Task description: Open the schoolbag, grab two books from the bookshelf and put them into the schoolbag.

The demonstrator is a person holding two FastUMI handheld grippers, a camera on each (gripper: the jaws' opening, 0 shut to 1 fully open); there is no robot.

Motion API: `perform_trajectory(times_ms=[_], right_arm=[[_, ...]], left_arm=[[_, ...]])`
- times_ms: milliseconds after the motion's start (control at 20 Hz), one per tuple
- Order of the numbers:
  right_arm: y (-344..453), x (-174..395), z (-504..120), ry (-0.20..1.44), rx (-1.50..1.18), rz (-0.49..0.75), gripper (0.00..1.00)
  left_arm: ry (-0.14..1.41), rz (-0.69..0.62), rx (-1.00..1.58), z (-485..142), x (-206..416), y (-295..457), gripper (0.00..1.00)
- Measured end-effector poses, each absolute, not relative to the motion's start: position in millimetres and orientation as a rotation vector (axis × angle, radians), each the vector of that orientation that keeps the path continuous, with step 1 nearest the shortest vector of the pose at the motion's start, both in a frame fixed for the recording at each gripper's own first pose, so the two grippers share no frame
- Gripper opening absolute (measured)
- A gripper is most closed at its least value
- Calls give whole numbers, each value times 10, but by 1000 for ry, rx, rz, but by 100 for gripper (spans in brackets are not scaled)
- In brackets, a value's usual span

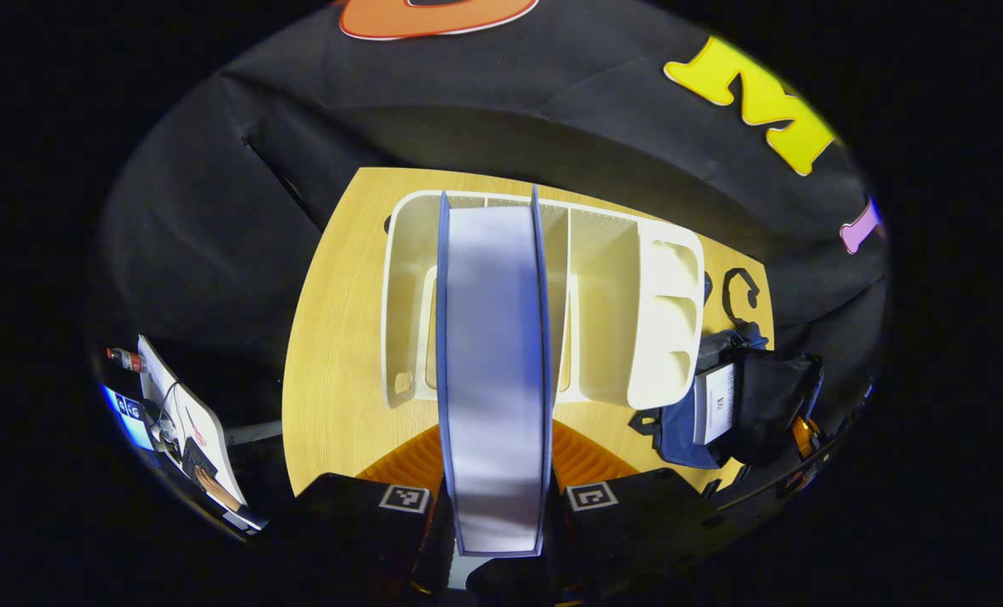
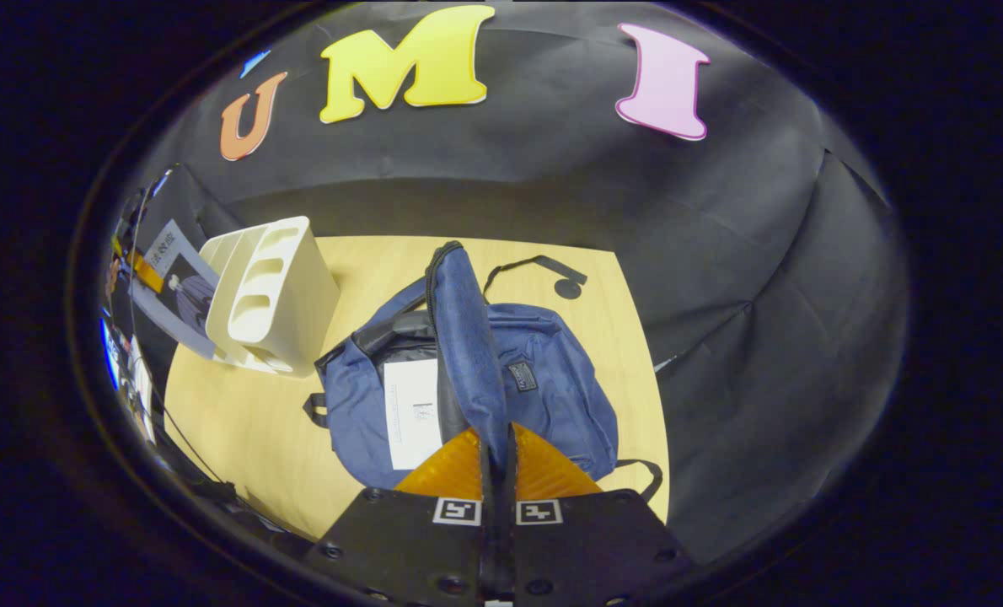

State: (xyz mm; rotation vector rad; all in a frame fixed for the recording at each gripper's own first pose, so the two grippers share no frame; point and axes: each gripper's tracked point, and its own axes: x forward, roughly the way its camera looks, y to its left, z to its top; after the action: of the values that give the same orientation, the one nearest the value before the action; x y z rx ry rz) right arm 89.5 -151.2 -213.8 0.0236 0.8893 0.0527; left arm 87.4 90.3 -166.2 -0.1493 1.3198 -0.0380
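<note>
Holding the schoolbag (image 2: 544, 379) flap (image 2: 468, 337) up, right gripper (image 2: 498, 455) clenched on it, keeps the mouth open while left gripper (image 1: 495, 506) grasps a book (image 1: 493, 371) with the bookshelf (image 1: 603, 303) at 12 o'clock.

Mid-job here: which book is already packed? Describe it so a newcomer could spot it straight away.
Start at the wooden table, then find the blue schoolbag lying beside the white bookshelf. In the bag's open mouth, under the flap that the right gripper pinches up, lies the book: pale white, flat, the one light patch against blue cloth.
</note>
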Motion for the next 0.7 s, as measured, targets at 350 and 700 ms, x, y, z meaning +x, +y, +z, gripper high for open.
perform_trajectory(times_ms=[350, 700], right_arm=[[-1435, 834, -2139, 881, 24, 68, 1], [-1416, 799, -2124, 878, 18, 62, 0]], left_arm=[[1210, -56, -226, -1043, 175, 1084, 43], [1163, -185, -472, -893, -222, 619, 44]])
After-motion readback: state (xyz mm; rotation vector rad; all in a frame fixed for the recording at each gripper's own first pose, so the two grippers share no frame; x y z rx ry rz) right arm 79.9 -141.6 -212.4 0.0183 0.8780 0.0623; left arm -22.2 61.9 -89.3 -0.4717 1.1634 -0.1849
